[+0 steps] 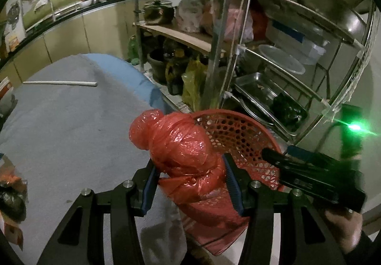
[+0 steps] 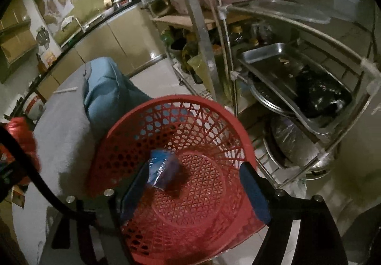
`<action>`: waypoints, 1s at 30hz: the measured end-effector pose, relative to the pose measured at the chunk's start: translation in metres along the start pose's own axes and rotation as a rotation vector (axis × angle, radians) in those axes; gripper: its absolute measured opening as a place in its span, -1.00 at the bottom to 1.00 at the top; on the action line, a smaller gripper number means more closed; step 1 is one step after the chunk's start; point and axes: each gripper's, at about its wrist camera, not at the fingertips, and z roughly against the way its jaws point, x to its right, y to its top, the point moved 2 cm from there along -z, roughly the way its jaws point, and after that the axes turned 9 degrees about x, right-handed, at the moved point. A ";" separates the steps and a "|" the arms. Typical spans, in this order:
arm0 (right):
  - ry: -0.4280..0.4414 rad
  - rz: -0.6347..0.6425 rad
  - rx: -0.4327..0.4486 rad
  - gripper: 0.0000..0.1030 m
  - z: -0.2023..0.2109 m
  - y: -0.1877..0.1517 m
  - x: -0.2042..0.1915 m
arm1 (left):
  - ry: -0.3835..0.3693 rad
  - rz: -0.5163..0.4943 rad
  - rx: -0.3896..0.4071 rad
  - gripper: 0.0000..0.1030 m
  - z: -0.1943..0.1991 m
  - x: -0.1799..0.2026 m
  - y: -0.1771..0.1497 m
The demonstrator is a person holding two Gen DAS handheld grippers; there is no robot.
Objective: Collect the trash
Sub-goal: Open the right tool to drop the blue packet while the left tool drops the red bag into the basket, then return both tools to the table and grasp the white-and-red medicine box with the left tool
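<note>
My left gripper (image 1: 190, 181) is shut on a knotted red plastic bag (image 1: 181, 143) and holds it at the table's edge, beside the red mesh basket (image 1: 240, 126). My right gripper (image 2: 194, 190) is open above the basket (image 2: 190, 205). A small blue wrapper (image 2: 162, 170), blurred, is between its fingers over the basket's bottom, touching neither pad as far as I can tell. The red bag shows at the far left of the right wrist view (image 2: 21, 136). The right gripper's black body (image 1: 312, 176) shows in the left wrist view.
A grey cloth covers the table (image 1: 66, 126), with a blue cloth (image 1: 133, 74) at its far edge, a white stick (image 1: 59, 83) and dark litter (image 1: 12, 198) at the left. A metal rack (image 1: 285, 55) with trays, pots and bags stands close on the right.
</note>
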 end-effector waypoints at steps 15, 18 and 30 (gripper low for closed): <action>0.036 -0.074 0.104 0.57 0.075 -0.007 0.010 | -0.037 -0.043 -0.089 0.51 -0.037 0.030 0.004; 0.042 -0.083 0.110 0.57 0.081 -0.008 0.009 | -0.023 -0.031 -0.064 0.51 -0.022 0.018 0.005; 0.112 -0.060 0.138 0.57 0.103 -0.012 -0.028 | 0.098 0.173 0.060 0.54 0.076 -0.084 -0.023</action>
